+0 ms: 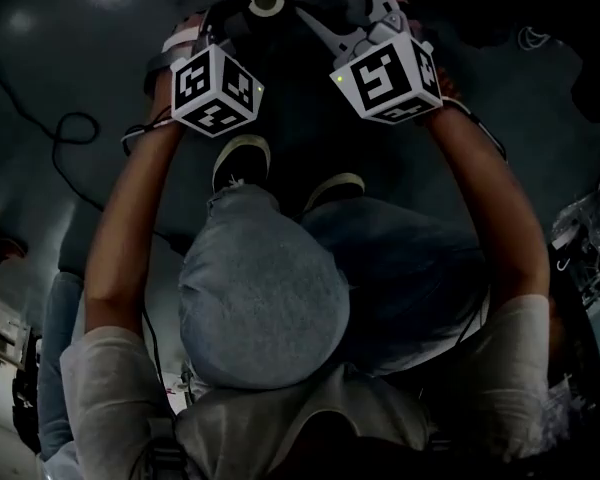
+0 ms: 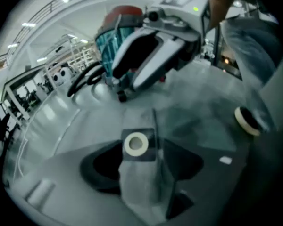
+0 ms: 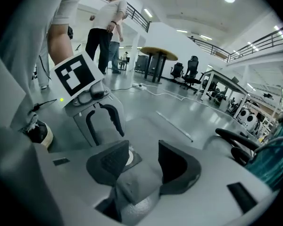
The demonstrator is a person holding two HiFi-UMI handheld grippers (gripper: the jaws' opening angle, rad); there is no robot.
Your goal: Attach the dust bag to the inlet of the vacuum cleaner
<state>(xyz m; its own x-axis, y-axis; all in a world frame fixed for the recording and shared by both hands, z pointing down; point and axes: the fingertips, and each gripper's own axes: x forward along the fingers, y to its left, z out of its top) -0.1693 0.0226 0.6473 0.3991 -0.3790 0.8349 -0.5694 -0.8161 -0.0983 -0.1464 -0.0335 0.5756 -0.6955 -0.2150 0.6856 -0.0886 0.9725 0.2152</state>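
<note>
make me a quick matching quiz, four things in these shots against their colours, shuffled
Things:
1. dust bag
2. vacuum
3. hose
4. table

Colours:
a. black
b. tan round top on dark legs
c. grey with a white ring
d. teal body, red top

Pairs: 1-c, 2-d, 3-a, 4-b
</note>
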